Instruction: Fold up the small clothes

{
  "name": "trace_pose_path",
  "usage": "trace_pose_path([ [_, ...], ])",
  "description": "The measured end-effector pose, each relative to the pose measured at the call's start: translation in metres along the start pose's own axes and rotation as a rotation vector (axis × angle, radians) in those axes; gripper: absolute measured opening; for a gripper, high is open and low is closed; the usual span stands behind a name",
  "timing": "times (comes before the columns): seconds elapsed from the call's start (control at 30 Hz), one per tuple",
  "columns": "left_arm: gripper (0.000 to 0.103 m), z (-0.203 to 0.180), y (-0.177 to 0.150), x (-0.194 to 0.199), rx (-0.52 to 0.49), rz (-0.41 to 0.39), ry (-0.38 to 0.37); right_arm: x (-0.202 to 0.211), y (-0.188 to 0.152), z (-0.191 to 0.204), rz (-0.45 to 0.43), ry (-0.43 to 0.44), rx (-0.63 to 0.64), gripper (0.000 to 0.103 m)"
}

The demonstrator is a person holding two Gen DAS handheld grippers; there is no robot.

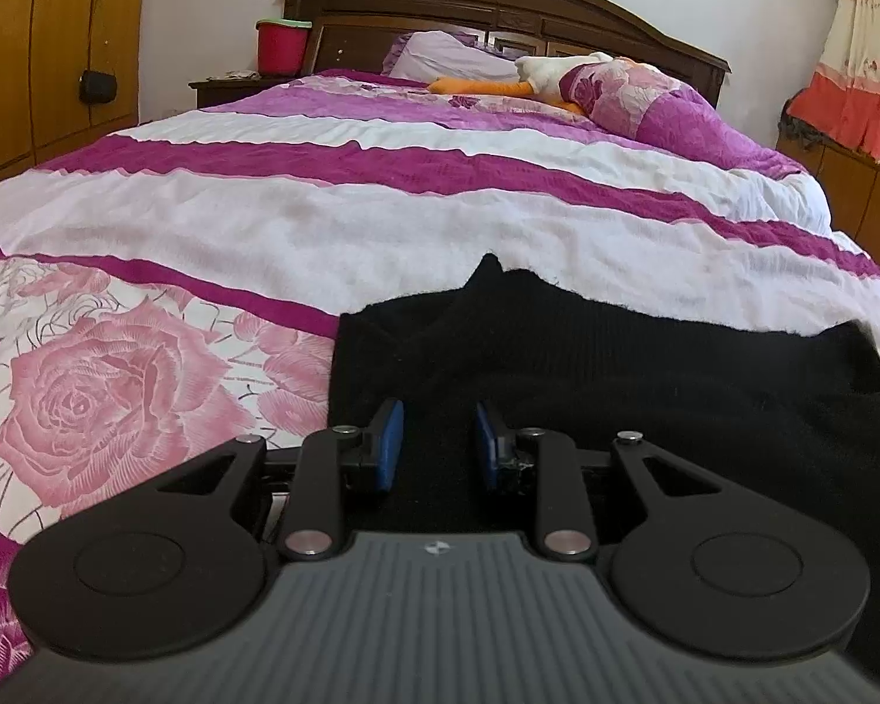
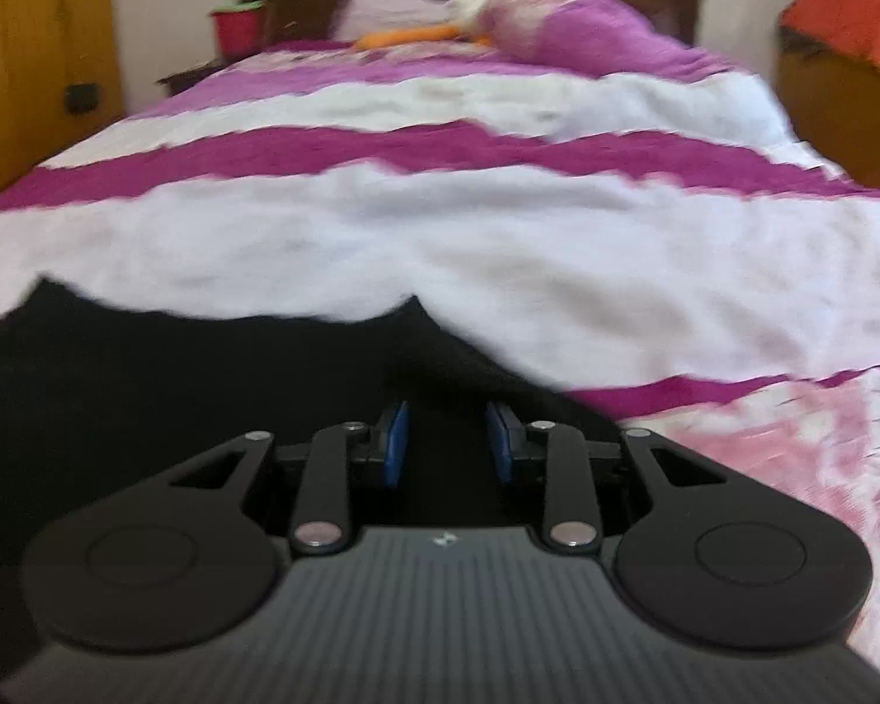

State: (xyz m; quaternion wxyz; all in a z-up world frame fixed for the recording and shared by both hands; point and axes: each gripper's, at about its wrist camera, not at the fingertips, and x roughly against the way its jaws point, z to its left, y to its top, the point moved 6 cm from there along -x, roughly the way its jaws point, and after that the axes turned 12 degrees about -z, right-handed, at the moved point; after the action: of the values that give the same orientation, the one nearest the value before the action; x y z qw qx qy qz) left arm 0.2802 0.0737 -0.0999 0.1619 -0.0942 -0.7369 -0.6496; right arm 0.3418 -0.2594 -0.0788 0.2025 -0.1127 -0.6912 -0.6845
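A black knitted garment [image 1: 616,364] lies on the near part of the bed, over the white and magenta striped bedspread [image 1: 322,211]. A raised fold of it runs between the blue pads [image 1: 390,446] of my left gripper [image 1: 439,446], which is shut on it near the garment's left edge. In the right wrist view, which is blurred, the same black garment [image 2: 146,381] spreads to the left, and my right gripper [image 2: 447,443] is shut on a ridge of it near its right edge. The cloth rises to a small peak beyond each gripper.
The bedspread has pink rose prints [image 1: 105,399] at the near left. A pillow [image 1: 440,56], a white and orange plush toy [image 1: 534,79] and a rolled quilt [image 1: 663,111] lie by the dark headboard [image 1: 498,0]. A red bucket [image 1: 280,44], a wardrobe [image 1: 41,47] and a curtain [image 1: 856,58] stand around.
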Motion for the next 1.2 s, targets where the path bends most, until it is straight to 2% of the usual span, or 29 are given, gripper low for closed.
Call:
trace_pose_path([
  [0.17,0.032,-0.003,0.002,0.0,-0.019,0.007,0.006,-0.002,0.005,-0.025,-0.049,-0.003,-0.132,0.033],
  [0.27,0.032,-0.004,0.006,0.001,-0.038,0.019,0.001,0.011,0.009,-0.039,-0.07,-0.07,-0.183,0.035],
  [0.33,0.033,-0.005,0.011,0.004,-0.054,0.026,0.002,0.026,0.01,-0.051,-0.073,-0.045,-0.254,0.035],
  [0.4,0.037,-0.005,0.014,0.009,-0.054,0.033,0.006,0.042,0.009,-0.061,-0.078,-0.036,-0.305,0.035],
  [0.47,0.046,-0.005,0.02,0.017,-0.047,0.034,0.018,0.06,0.007,-0.067,-0.092,-0.028,-0.336,0.035],
  [0.57,0.047,-0.006,0.03,0.033,-0.053,0.033,0.022,0.086,-0.002,-0.073,-0.097,-0.015,-0.389,0.058],
  [0.6,0.047,-0.006,0.033,0.041,-0.057,0.034,0.02,0.094,-0.005,-0.073,-0.1,-0.007,-0.404,0.059],
  [0.73,0.05,-0.006,0.037,0.068,-0.066,0.038,0.015,0.121,-0.023,-0.072,-0.089,0.017,-0.43,0.059],
  [0.9,0.052,-0.001,0.027,0.094,-0.043,0.071,0.024,0.133,-0.049,-0.073,-0.056,0.018,-0.47,0.059],
  [1.07,0.053,0.006,0.012,0.098,-0.043,0.102,0.04,0.131,-0.073,-0.078,-0.034,0.03,-0.54,0.058],
  [1.2,0.053,0.017,0.002,0.085,0.017,0.14,0.056,0.127,-0.086,-0.075,-0.043,0.045,-0.554,0.06],
])
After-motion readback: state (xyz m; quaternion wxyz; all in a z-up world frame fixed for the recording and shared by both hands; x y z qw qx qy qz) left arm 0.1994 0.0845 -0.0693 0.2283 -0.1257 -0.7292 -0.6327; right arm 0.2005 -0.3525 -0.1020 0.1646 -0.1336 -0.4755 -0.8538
